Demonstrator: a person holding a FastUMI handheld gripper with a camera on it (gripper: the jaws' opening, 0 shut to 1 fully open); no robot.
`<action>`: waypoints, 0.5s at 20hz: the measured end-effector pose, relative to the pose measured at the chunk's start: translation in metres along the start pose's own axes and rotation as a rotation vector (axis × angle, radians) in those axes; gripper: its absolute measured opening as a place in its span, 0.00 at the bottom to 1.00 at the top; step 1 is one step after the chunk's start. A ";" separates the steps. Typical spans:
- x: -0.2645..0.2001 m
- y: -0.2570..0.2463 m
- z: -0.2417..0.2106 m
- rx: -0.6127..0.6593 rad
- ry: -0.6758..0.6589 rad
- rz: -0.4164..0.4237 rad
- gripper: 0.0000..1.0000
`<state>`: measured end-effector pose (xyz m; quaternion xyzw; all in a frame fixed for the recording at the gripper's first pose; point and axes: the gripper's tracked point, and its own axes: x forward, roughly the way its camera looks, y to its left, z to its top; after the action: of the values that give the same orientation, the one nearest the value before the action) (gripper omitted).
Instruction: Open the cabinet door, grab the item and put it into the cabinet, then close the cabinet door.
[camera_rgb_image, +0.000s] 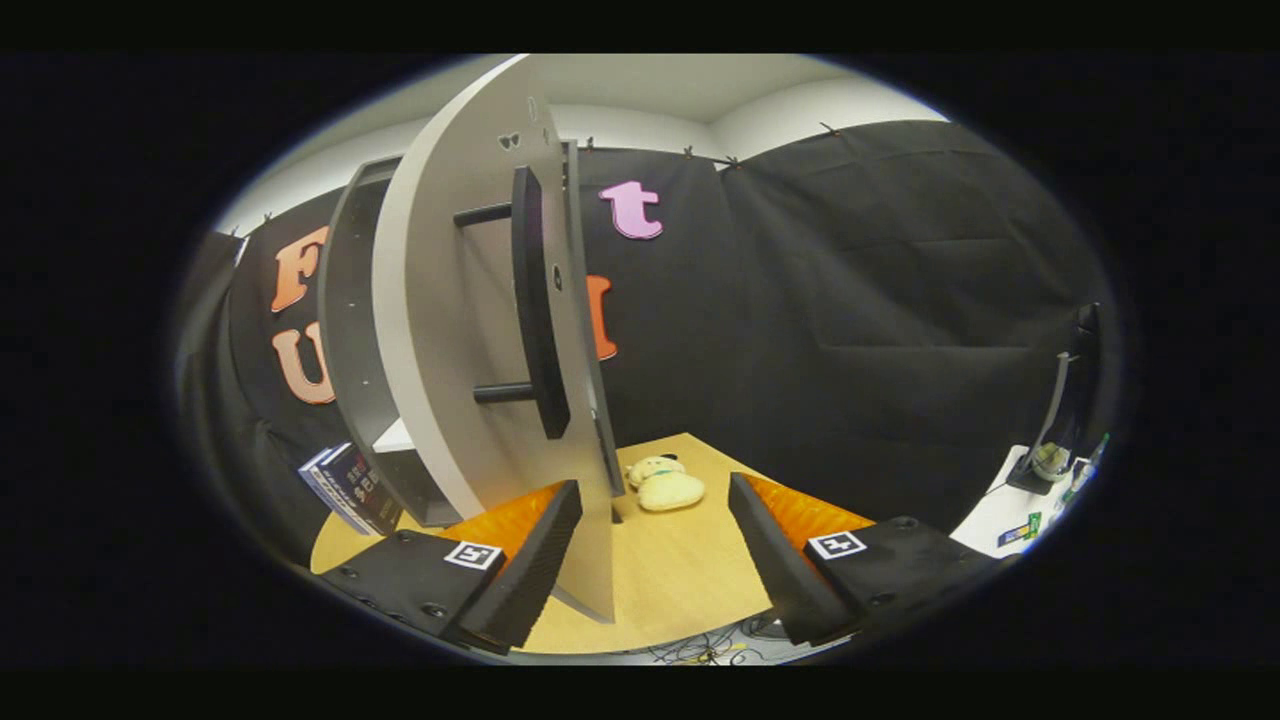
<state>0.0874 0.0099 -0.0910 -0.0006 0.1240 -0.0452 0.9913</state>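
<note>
Two fingers of your gripper (655, 560) spread wide, gripping nothing. Cabinet door (450, 330) (pale, dark bar handle (535, 300)) stands ajar just ahead. Plush toy (665, 485), cream and lumpy, lies toward the table's (680, 580) far corner.

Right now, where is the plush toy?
The plush toy lies on the wooden table, beyond the open gripper, just right of the open cabinet door.
</note>
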 end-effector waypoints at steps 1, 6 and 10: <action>0.000 0.010 -0.001 0.006 -0.002 0.006 0.96; 0.012 0.061 -0.010 0.024 0.005 0.059 0.96; 0.030 0.103 -0.019 -0.007 0.033 0.104 0.96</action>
<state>0.1211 0.1103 -0.1179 0.0031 0.1402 0.0069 0.9901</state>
